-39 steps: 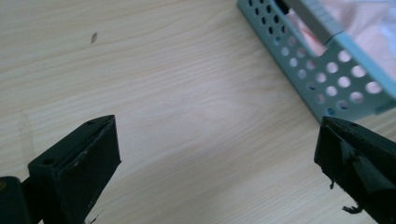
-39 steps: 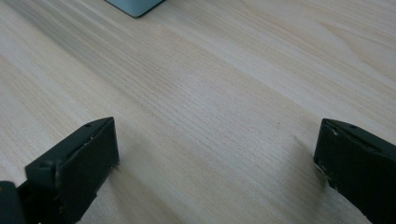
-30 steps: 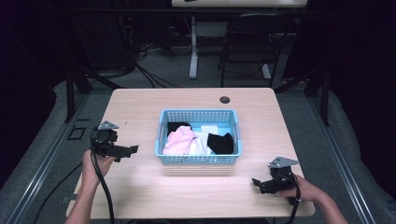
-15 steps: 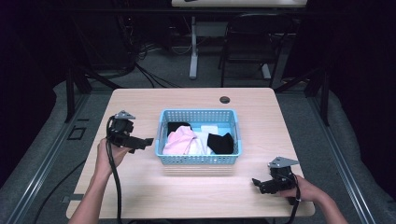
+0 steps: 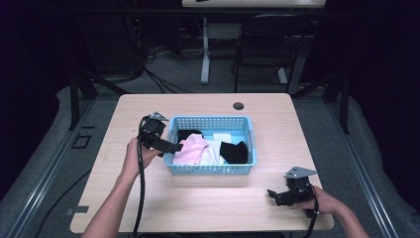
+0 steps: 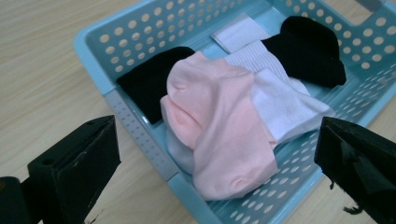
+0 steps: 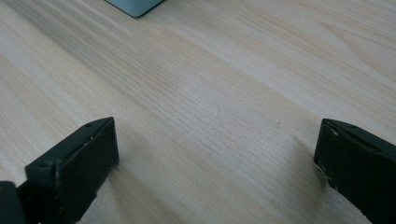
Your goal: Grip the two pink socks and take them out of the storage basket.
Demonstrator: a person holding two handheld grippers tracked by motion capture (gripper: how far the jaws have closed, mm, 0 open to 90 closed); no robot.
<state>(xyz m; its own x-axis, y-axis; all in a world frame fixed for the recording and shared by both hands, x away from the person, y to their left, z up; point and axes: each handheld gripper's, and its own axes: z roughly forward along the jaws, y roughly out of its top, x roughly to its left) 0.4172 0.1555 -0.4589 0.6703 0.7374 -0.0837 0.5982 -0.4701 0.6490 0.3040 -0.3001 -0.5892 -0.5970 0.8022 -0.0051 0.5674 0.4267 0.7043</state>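
From the high view, the blue basket [image 5: 212, 145] sits mid-table, and the left gripper [image 5: 171, 146] hangs right at its 9 o'clock rim, jaws pointing toward 3 o'clock over the clothes. Down at 5 o'clock from the basket, well apart from it, the right gripper [image 5: 271, 194] rests low near the table's front edge, jaws aimed toward 9 o'clock.

The left gripper view gives what the high view can't: the pile up close. A pink sock [image 6: 219, 126] lies on top, draped over a white sock [image 6: 285, 105], with a black sock [image 6: 149, 81] at its 10 o'clock against the basket wall and another black piece [image 6: 310, 49] at 1 o'clock. A small white ribbed piece [image 6: 238, 32] lies at 12 o'clock. Through this camera the left gripper [image 6: 215, 154] has its jaws spread wide, one at each side of the pink sock, holding nothing and touching nothing.

The right gripper view offers bare wood grain of the table [image 7: 224, 93] and just a corner of the basket [image 7: 135, 5] at 11 o'clock. The right gripper [image 7: 217, 156] is spread just as wide, nothing between its jaws, both tips close above the tabletop; whether they touch it I cannot tell.
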